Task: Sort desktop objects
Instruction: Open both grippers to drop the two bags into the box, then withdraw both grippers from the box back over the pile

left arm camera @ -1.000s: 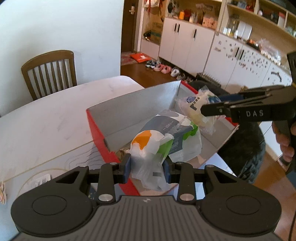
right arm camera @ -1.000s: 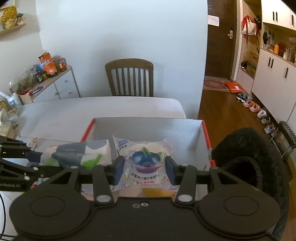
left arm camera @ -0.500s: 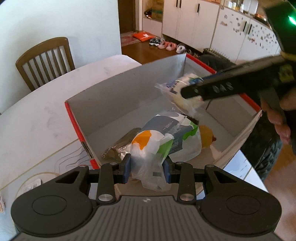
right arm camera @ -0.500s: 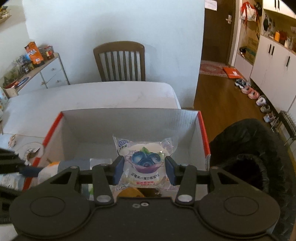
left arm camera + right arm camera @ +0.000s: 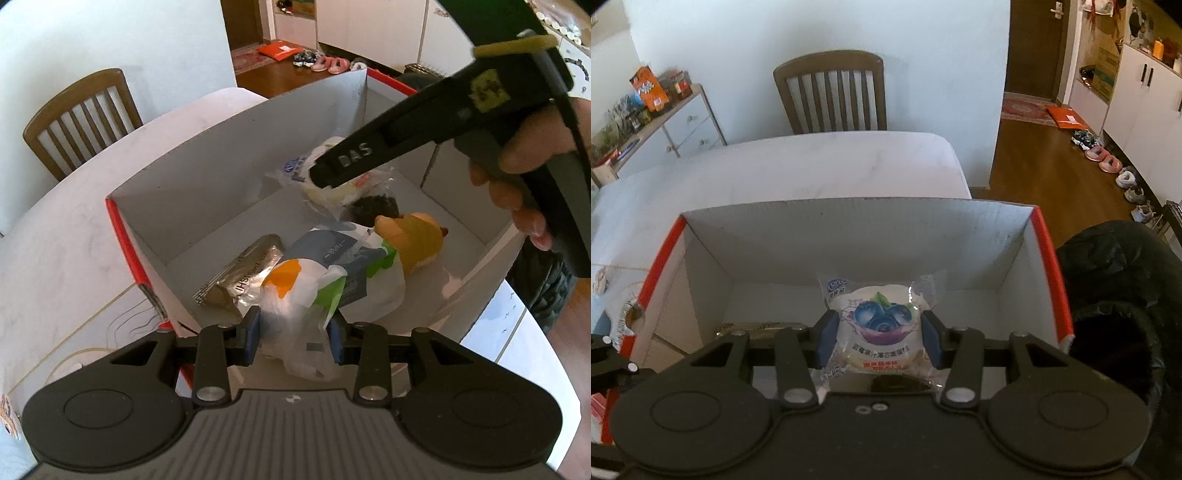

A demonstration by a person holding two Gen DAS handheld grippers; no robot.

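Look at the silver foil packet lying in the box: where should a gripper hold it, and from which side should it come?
Grip the silver foil packet across its narrow width near the middle, coming straight down from above. It lies flat and long on the floor of the box, close to the red-edged wall, so a sideways approach looks blocked. Its near end sits against the tissue pack, so that end is probably harder to reach.

Daylight fills both views, bright and cool on the white wall [image 5: 820, 33] and the pale surface [image 5: 798, 166]. In the left wrist view the box [image 5: 229, 147] has its inner walls in soft grey shade, and a glossy foil packet [image 5: 240, 273] shows glare. Fisheye bending curves the edges, with dark corners. The cabinet [image 5: 683, 125] at the right wrist view's left rim looks smeared.
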